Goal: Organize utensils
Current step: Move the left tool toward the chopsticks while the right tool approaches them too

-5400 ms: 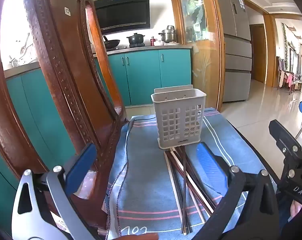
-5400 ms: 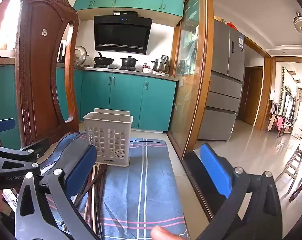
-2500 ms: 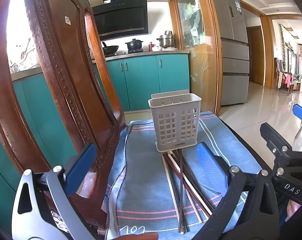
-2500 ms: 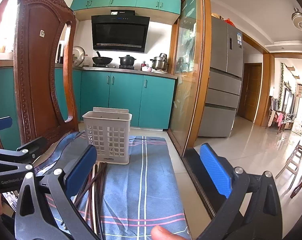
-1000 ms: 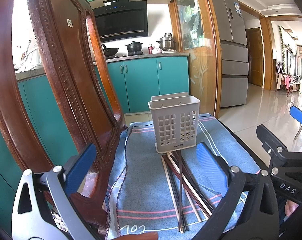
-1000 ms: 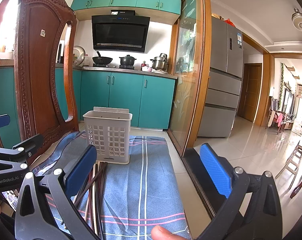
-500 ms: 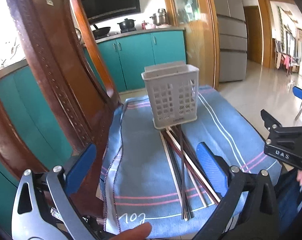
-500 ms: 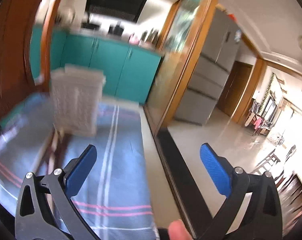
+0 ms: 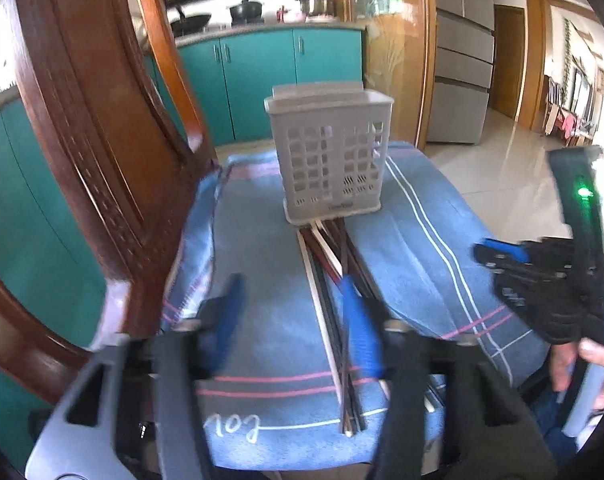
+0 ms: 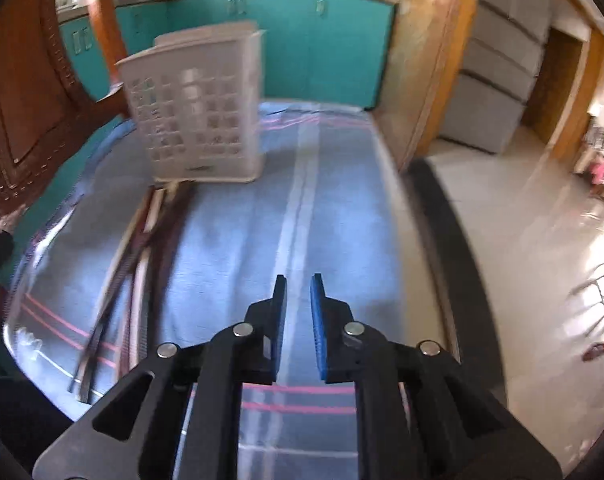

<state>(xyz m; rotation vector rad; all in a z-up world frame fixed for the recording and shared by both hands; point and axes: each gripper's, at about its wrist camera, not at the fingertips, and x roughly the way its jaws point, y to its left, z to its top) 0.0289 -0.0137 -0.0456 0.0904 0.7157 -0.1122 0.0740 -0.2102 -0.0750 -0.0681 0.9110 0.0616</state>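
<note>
A: Start at the left. What is the left gripper (image 9: 291, 320) doing?

B: It tilts down over the blue striped cloth (image 9: 261, 264). Its jaws have just been closing and now stand partly apart, with bare cloth and the near part of the chopsticks (image 9: 330, 280) seen between the 2 blue pads; neither pad presses on anything. The whole tool is blurred.

A: And where are the chopsticks?

B: A loose bundle of dark and pale sticks lying flat on the cloth, fanning out from the foot of the white basket (image 9: 330, 156), which stands upright toward the far end of the cloth. How many sticks, I cannot tell.

A: The right gripper (image 10: 297, 292)?

B: In its own view it points steeply down at the cloth, right of the chopsticks and clear of them. Its jaws have just been closing too; only a thin slit remains and nothing is in it.

A: Anything hidden?

B: In the left view the right gripper is a dark smear at the right edge, with part of a hand (image 9: 598, 364) below it, cut off by the frame. The wooden chair back (image 9: 89, 128) blocks much of the left side
</note>
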